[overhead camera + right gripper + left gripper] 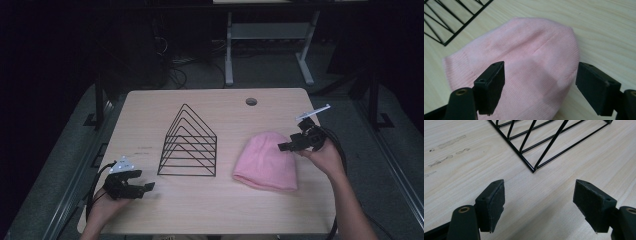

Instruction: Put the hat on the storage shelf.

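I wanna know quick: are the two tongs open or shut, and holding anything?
Left tongs: open, holding nothing, over the table.
Right tongs: open, holding nothing, over the hat.

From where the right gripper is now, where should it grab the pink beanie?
Pinch the rounded crown of the pink beanie, coming down from above on its right side. It lies flat and limp on the table, and the right gripper, jaws open, already straddles that end, so likely gather a fold there.
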Available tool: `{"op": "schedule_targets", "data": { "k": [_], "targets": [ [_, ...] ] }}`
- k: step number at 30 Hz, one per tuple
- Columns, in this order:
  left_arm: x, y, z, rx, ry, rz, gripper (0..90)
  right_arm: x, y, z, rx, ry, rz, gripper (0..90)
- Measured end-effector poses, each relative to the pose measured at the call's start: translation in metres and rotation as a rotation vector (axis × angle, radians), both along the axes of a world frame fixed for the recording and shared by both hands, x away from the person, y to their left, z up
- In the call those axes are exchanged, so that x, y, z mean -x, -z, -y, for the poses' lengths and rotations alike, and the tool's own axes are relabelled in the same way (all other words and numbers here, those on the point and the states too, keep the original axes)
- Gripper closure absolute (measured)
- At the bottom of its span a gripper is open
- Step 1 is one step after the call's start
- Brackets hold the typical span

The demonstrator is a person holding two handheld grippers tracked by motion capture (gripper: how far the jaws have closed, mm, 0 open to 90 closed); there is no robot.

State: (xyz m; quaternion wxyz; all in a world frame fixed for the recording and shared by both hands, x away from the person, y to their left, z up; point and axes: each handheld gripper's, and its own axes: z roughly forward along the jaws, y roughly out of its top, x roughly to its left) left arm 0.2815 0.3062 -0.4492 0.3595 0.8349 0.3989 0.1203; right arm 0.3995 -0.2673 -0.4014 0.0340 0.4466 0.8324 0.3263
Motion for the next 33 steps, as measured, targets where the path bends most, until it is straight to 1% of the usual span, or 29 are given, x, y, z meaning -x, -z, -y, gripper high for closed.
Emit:
{"op": "schedule_targets", "data": {
  "k": [2, 6, 10, 12, 14, 15, 19, 20, 21, 24, 26, 27, 28, 29, 31, 33],
  "targets": [
    [0.0, 0.0, 0.0, -0.001, 0.002, 0.001, 25.7, -0.004, 0.001, -0.001, -0.001, 0.005, -0.005, 22.8],
    [0.001, 0.0, -0.001, 0.009, -0.006, -0.007, 25.6, -0.013, 0.002, -0.004, 0.023, 0.008, -0.024, 22.7],
    [-0.001, 0.001, -0.001, 0.008, -0.003, -0.008, 25.6, -0.02, -0.001, -0.01, 0.043, -0.001, -0.043, 22.7],
    [-0.001, 0.001, -0.001, 0.001, 0.003, -0.004, 25.6, -0.024, -0.001, -0.011, 0.052, -0.008, -0.04, 22.8],
    [0.0, 0.0, -0.001, 0.005, 0.0, 0.0, 25.7, -0.028, -0.002, -0.013, 0.056, -0.003, -0.051, 22.8],
    [0.0, 0.0, -0.001, 0.008, -0.005, 0.002, 25.7, -0.029, -0.002, -0.014, 0.055, -0.003, -0.048, 22.8],
    [0.0, -0.001, -0.001, 0.007, -0.001, 0.009, 25.6, -0.034, 0.002, -0.013, 0.047, 0.008, -0.063, 22.8],
    [0.0, 0.0, -0.001, 0.008, -0.002, 0.008, 25.6, -0.037, 0.006, -0.011, 0.054, 0.02, -0.078, 23.2],
    [0.0, 0.0, -0.001, 0.01, -0.004, 0.005, 25.6, -0.039, 0.007, -0.01, 0.055, 0.022, -0.079, 23.4],
    [-0.001, 0.001, -0.001, 0.005, -0.003, -0.003, 25.6, -0.043, 0.012, -0.006, 0.052, 0.051, -0.09, 23.5],
    [-0.001, 0.002, 0.0, 0.005, -0.007, -0.008, 25.6, -0.046, 0.016, -0.005, 0.063, 0.066, -0.119, 23.5],
    [-0.001, 0.002, -0.001, 0.002, -0.004, -0.006, 25.6, -0.047, 0.019, -0.005, 0.07, 0.068, -0.125, 23.7],
    [-0.002, 0.001, -0.001, -0.002, 0.0, 0.0, 25.7, -0.048, 0.021, -0.004, 0.061, 0.073, -0.137, 24.5],
    [-0.001, 0.001, -0.001, 0.004, -0.005, -0.004, 25.7, -0.049, 0.023, -0.004, 0.05, 0.073, -0.146, 24.7],
    [-0.001, 0.001, -0.002, 0.008, -0.013, 0.0, 25.6, -0.049, 0.025, -0.004, 0.055, 0.078, -0.145, 28.6],
    [-0.001, 0.002, -0.002, 0.005, -0.012, -0.002, 25.6, -0.049, 0.027, -0.005, 0.058, 0.077, -0.152, 28.9]
  ]
}}
